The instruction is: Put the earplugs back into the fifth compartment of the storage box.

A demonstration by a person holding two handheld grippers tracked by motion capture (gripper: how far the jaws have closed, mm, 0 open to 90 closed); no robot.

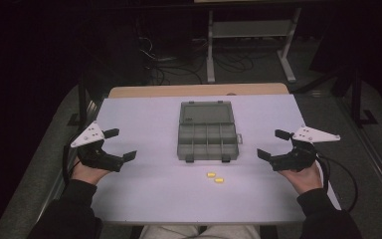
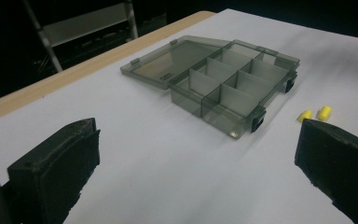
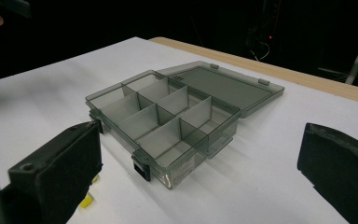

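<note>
While the smoky grey compartment box lies open in the middle of the white bench, both tools hang off to either side of it with nothing between their jaws. Its lid is folded flat on the bench on the far side of the tray, hinged to it, and the tray's dividers mark out two rows of small cells, all of which look bare. Two black latches sit on the tray's near wall. Just in front of the box, toward the person and a little to the right of its centre, two small yellow pieces lie close together on the bench, apart from the tray. The left tool is held well to the left of the box, jaws spread wide, pointing in toward it. The right tool mirrors it well to the right of the box, jaws likewise wide apart. Each is gripped by a hand in a dark sleeve.
</note>
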